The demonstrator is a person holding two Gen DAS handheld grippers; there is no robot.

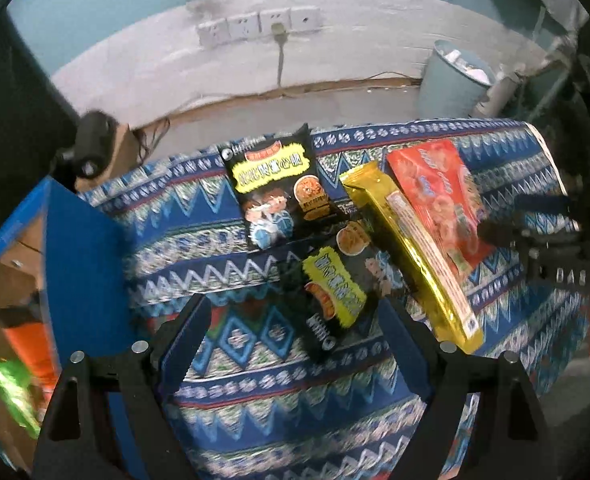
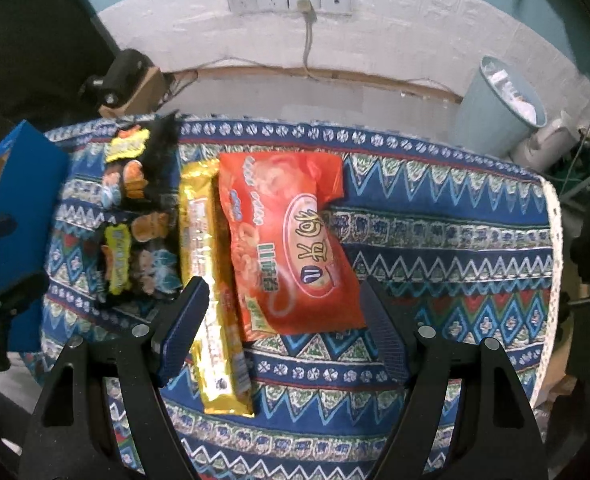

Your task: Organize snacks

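Presently, left claw (image 1: pixel 295 336) seen wide, nothing gripped, above patterned worktop (image 1: pixel 223 240); near black snack packet (image 1: pixel 335 300) lies just ahead between fingers, second black packet (image 1: pixel 275 192) beyond it. Gold packet (image 1: pixel 415 256) and red packet (image 1: pixel 443 196) lie right of it, side by side. Blue box (image 1: pixel 83 264) stands left, close to left finger. Right claw (image 2: pixel 283 320) also wide, empty, over red packet (image 2: pixel 295 240); gold packet (image 2: pixel 211 280) passes beneath its left finger. Only right view shows bare cloth right of red packet; bin (image 2: pixel 495 104) on floor behind.
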